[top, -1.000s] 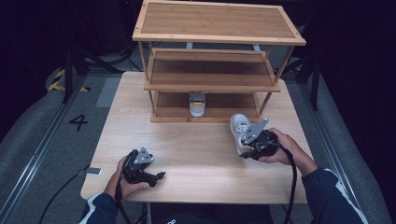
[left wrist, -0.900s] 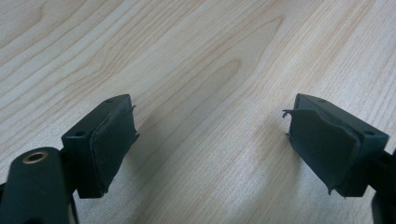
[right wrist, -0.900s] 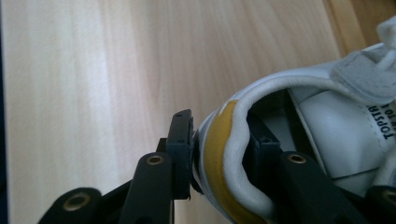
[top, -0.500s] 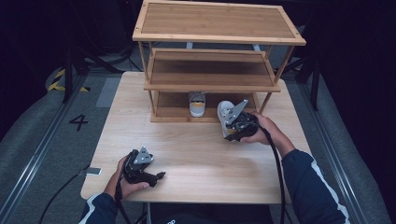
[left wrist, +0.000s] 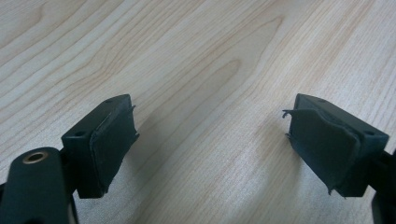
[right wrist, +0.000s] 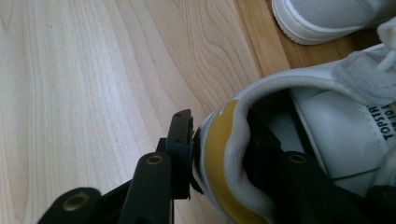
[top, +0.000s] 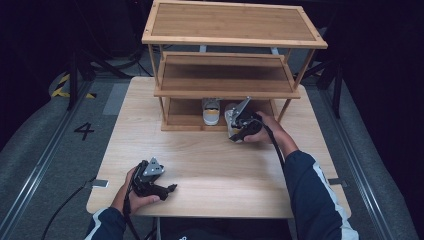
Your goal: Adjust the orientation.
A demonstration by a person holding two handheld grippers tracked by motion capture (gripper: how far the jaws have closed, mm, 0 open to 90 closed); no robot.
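Your right claw (top: 234, 131) was pinching the heel of a white shoe (right wrist: 299, 140): in the right gripper view one jaw pressed the outside of the yellow heel patch and the other reached down inside the shoe's opening, so the heel wall sat clamped between them. From the high view, that shoe (top: 231, 116) hung just ahead of your right hand (top: 264, 131), at the front edge of the wooden shelf rack (top: 235, 40), level with its lowest shelf. Whether its sole touched the shelf board, you could not have told from these pictures. A second white shoe (top: 211, 111) stood on that lowest shelf, just to the left of the claw and close beside the held one; in the right gripper view its sole (right wrist: 327, 18) showed past the held shoe's toe end, on the darker shelf wood. Your left claw (top: 167, 189) rested low over the pale wooden table (top: 210, 160), near its front edge and well apart from the rack and both shoes. Its jaws stood spread wide, with only bare tabletop (left wrist: 205, 93) between the two black pads (left wrist: 112, 140), and your left hand (top: 134, 192) was wrapped around its body.
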